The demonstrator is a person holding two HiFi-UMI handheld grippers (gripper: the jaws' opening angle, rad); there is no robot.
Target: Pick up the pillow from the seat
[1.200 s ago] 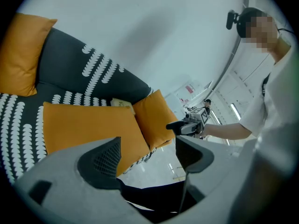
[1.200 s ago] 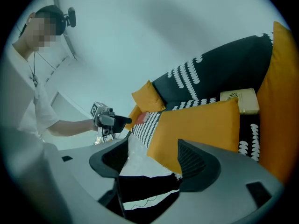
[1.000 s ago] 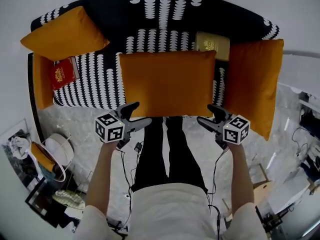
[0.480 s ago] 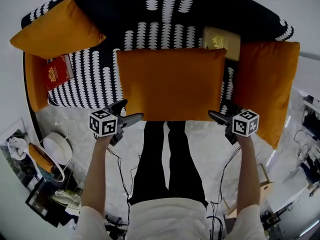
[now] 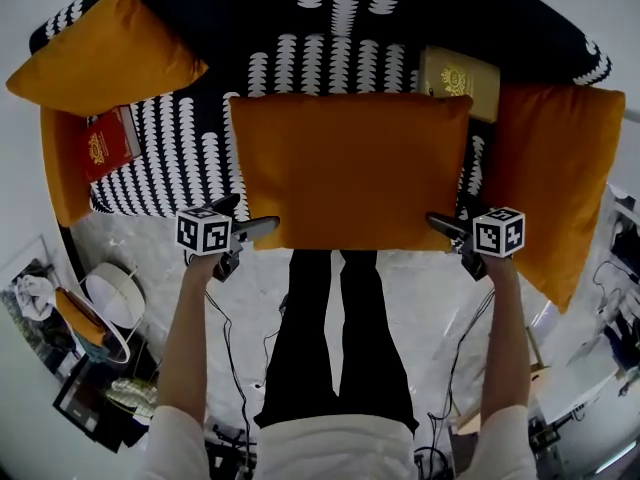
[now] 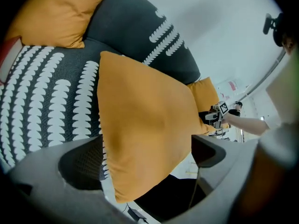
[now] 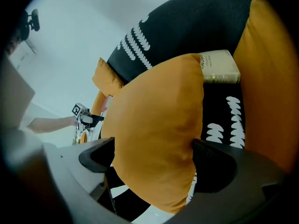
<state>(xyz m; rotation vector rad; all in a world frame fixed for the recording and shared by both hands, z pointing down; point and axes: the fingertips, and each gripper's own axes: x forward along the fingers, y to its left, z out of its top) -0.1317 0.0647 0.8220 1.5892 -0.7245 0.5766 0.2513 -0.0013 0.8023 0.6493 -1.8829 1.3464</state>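
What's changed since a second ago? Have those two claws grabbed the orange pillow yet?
The left claw and right claw came down to the front corners of the middle pillow; their jaws have just been opening, and a corner now sits between each pair. Nothing is gripped yet. That pillow, the sofa, red book and tan book stayed put.

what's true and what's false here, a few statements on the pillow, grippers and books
1. The left gripper has its fingers apart around a front corner of the pillow. True; they have just been opening.
2. The right gripper is shut and empty. False: fingers apart, just opened further, the pillow's other front corner between them.
3. In the head view a red book lies near the left end of the seat. True.
4. The beige book lies on the pillow. False: it lies on the seat behind it.
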